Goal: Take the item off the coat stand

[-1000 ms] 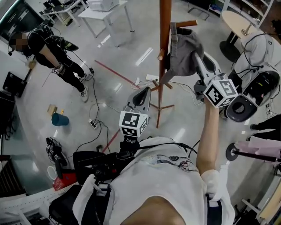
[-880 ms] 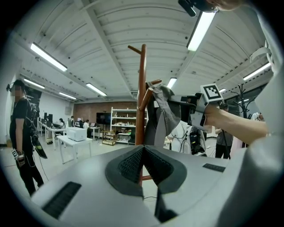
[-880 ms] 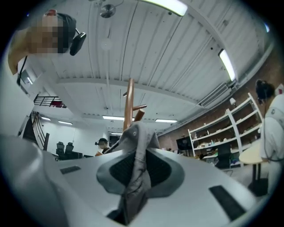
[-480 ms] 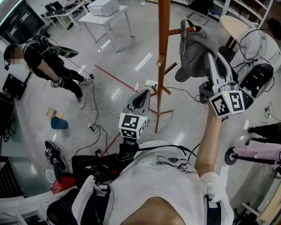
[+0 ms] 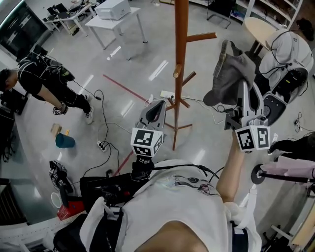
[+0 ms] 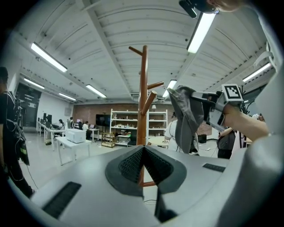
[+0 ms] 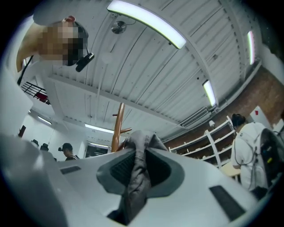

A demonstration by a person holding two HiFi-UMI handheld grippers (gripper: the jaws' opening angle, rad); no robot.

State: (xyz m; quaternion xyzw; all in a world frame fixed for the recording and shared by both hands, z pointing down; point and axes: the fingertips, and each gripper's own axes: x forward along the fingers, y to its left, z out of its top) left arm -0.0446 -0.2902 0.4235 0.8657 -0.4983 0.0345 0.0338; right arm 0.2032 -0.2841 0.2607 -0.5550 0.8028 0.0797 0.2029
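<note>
The wooden coat stand rises in the middle of the head view, and the pegs I can see are bare. A grey cloth hat hangs in the air to the right of it, clear of the pegs. My right gripper is raised and shut on the hat, whose fabric is pinched between the jaws in the right gripper view. My left gripper is held low in front of the stand's base, shut with nothing in it. From the left gripper view the stand and the hat stand apart.
A person in black stands at the left. White tables are at the back and a round table at the back right. Cables and a power strip lie on the floor near a teal bin. White equipment is at the right.
My right gripper has carried the grey hat to the right, off the stand's peg and away from the pole. The left gripper has hardly moved.
</note>
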